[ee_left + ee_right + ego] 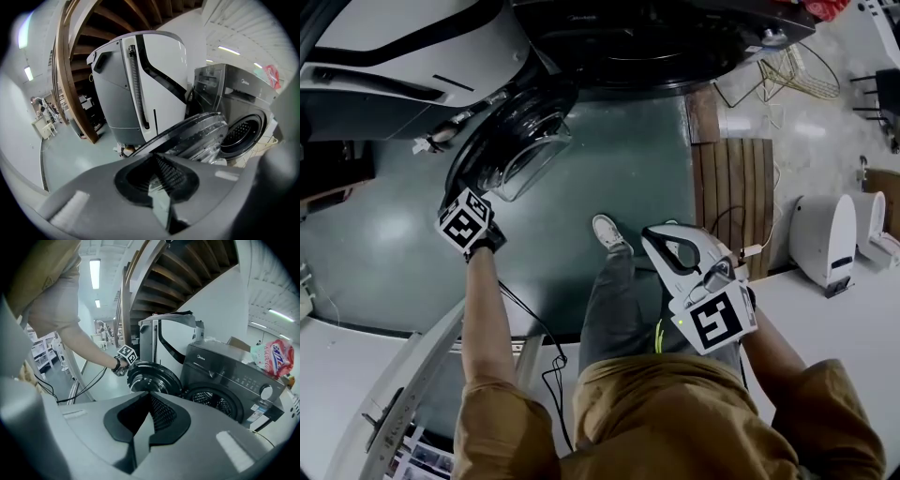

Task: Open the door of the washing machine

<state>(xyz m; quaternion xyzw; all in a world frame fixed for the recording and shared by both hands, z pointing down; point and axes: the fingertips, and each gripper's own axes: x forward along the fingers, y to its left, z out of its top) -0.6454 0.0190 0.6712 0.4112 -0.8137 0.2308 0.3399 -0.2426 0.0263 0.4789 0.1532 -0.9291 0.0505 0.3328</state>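
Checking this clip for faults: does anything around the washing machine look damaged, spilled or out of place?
Nothing stands out. The door of the washing machine hangs wide open and looks whole; no laundry shows in the drum; the floor shows no spill.

One brand name reads clearly in the right gripper view: "Midea", in pale letters at the top left of the dark front panel of the washing machine (225, 376). On top of the machine, the red-and-white bag (274, 357) shows bold blue lettering, too blurred to make out. The white sticker (256, 416) low on the machine's front has print too small to read.
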